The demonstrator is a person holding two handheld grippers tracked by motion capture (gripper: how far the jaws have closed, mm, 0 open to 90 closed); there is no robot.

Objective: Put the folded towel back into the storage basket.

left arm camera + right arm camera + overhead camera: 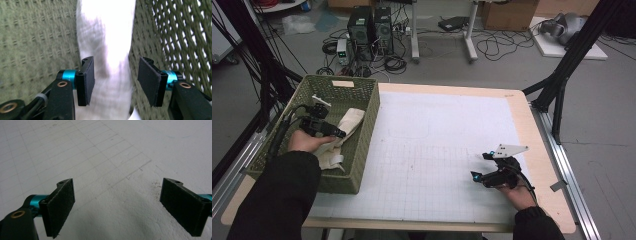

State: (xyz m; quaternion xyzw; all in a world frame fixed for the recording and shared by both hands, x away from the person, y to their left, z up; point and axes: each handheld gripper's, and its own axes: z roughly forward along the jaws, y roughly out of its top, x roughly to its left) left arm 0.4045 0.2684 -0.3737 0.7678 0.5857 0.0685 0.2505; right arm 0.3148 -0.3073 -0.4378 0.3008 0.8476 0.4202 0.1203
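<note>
A person at a pale wooden bench (532, 130) works two handheld grippers, the left gripper (113, 83) lowered inside an olive-green woven basket (362, 145) that sits at the bench's left edge. Seen from the left gripper view, its black padded fingers (86, 81) stand apart on either side of a strip of cream-white cloth (107, 47), neither pad pressing on the fabric; the cloth is blurred there, so whether a pad brushes it is hard to say. From the high view the same cloth (347, 122) lies rumpled along the basket's floor and against its right wall, just beside the left hand (304, 142). Well apart, near the bench's right front corner, the right gripper (479, 167) rests low over a white gridded mat (437, 150) that covers most of the benchtop. In the right gripper view its fingers (60, 207) are spread wide with only bare mat between them. Beyond the bench, computer towers (372, 27) and tangled cables (502, 45) sit on the grey floor.
</note>
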